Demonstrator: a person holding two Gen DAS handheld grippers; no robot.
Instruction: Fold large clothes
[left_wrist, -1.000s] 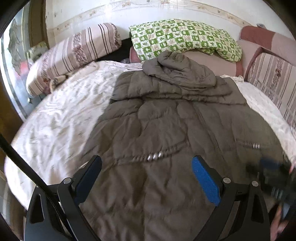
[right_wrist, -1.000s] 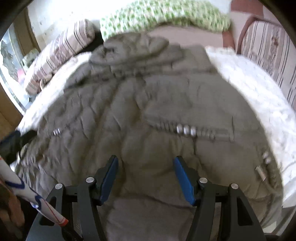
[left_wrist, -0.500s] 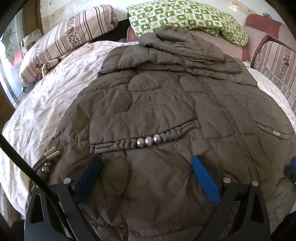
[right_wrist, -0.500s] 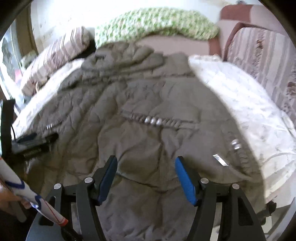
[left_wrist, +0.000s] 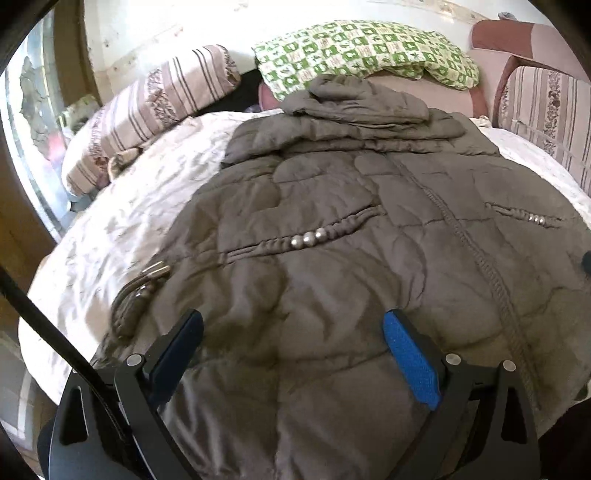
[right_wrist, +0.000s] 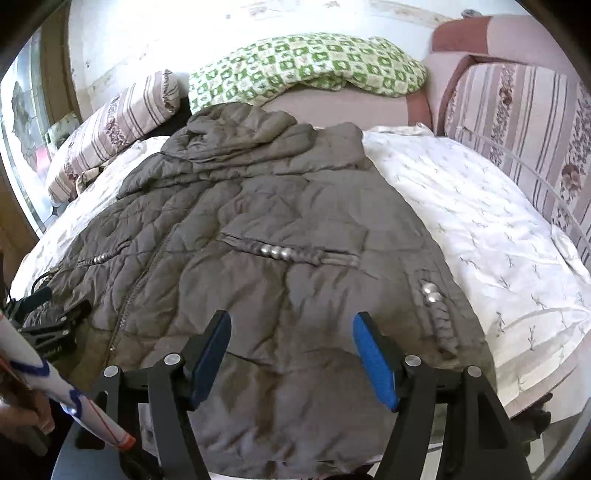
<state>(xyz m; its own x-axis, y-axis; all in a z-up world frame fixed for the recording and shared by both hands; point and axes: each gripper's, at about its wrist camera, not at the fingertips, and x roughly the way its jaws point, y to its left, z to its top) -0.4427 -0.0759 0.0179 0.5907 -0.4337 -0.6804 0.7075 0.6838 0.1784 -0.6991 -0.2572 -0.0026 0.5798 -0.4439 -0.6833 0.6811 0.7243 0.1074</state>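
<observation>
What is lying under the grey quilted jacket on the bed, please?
The grey quilted jacket lies spread on a white patterned bedsheet, which shows along both of its sides. Whatever is directly beneath the jacket is covered, so I cannot tell whether anything else lies there.

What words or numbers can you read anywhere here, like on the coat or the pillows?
None can be read.
The grey quilted coat shows only stitching and silver beads, no label.
The green checked blanket and striped pillow carry patterns, not letters.
The small white patch behind the right gripper's fingers may be a sticker, too blurred to read.
</observation>
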